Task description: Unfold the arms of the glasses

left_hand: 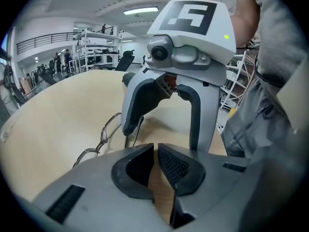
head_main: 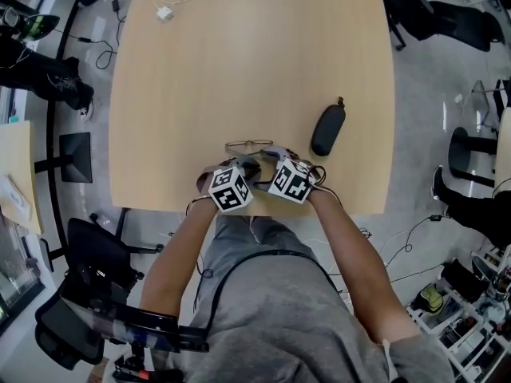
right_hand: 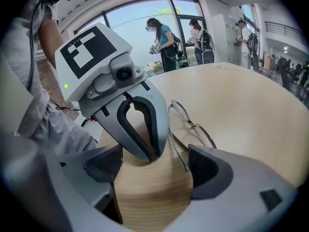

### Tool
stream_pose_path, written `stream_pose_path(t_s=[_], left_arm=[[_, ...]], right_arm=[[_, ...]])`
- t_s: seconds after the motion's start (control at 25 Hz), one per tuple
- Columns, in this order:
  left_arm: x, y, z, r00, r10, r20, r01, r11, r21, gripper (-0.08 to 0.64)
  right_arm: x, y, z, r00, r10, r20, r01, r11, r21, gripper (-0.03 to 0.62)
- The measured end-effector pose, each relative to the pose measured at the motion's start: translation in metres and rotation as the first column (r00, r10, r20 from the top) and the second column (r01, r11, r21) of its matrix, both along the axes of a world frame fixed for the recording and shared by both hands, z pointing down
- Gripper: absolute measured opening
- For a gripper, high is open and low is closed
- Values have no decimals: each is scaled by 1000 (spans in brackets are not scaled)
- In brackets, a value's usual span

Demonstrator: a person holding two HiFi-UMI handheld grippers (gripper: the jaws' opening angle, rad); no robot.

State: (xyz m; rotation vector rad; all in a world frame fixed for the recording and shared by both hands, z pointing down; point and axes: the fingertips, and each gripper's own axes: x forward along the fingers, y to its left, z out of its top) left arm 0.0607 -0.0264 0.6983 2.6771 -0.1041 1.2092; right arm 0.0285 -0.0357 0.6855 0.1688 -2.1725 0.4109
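Glasses [right_hand: 191,123] risk skidding off the table [head_main: 239,54] edge; we are holding the left gripper [left_hand: 155,159] pressed together, empty, and the right gripper [right_hand: 155,168] spread.

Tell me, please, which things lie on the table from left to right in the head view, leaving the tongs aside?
white charger cable → glasses → black glasses case

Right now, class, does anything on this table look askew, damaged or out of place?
Nothing stands out. The glasses lie on the table, unbroken as far as shows; the dark case rests beside them, and a white charger cable sits near the far edge.
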Motion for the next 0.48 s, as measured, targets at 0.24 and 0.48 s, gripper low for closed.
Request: stream_pose_path(t_s=[0.24, 0.48], left_arm=[[-5, -19, -28, 999, -3, -38, 10, 983, 184, 8], [11, -31, -20, 1000, 21, -12, -18, 980, 198, 9]], right_arm=[[7, 0, -7, 999, -45, -10, 44, 998, -47, 400], [4, 21, -4, 995, -99, -1, 97, 986, -139, 400]])
